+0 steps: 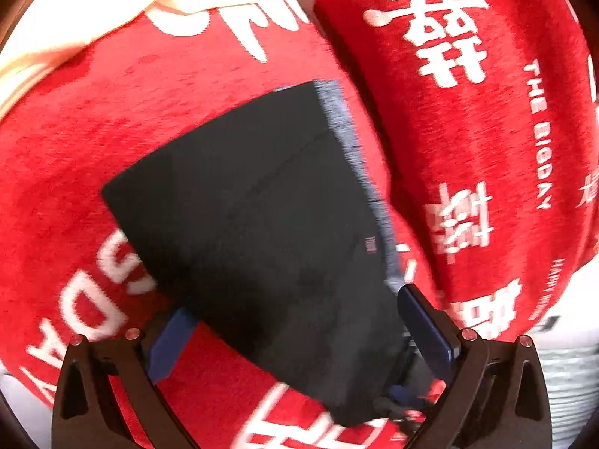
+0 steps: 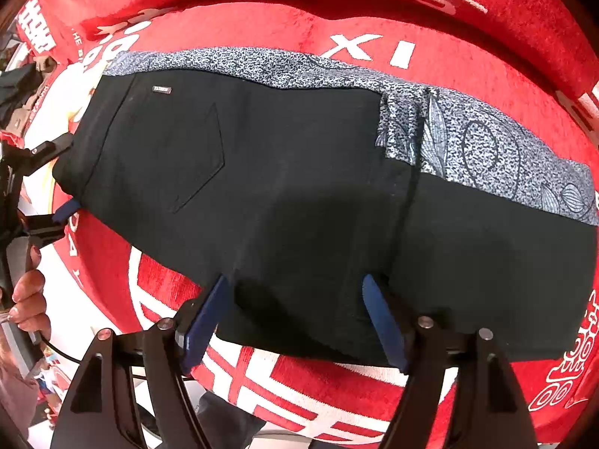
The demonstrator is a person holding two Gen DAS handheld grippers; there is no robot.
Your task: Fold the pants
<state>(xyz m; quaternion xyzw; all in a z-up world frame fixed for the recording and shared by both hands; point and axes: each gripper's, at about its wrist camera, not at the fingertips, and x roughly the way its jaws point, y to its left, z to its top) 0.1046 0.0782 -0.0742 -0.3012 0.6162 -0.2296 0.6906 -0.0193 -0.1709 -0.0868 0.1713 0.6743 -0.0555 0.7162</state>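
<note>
Black pants [image 2: 284, 187]: folded, laid flat on red blanket [image 2: 468, 56] with white printed characters. Back pocket [image 2: 194, 157] and small metal label [image 2: 161, 89] facing up, toward waist end at left of right wrist view. Grey-and-white patterned fabric [image 2: 483, 146] showing along far edge of pants and overlapping black cloth near right; cannot tell whether lining or separate piece.

Right gripper [image 2: 295, 314]: wide open, blue-padded fingers [image 2: 382, 318] spread over near edge of pants, above or resting on cloth. Nothing clamped between them.

Left gripper [image 1: 295, 329]: wide open, one blue pad [image 1: 170, 344] partly tucked under edge of pants [image 1: 262, 205], other pad at opposite side just beside patterned strip [image 1: 359, 172]. Waist end lying between fingers, no pinch visible. Left wrist view motion-blurred; contact with cloth cannot be confirmed.

Same left gripper [image 2: 56, 183] visible at far left of right wrist view, at waist end of pants, held by bare hand [image 2: 30, 299]
</note>
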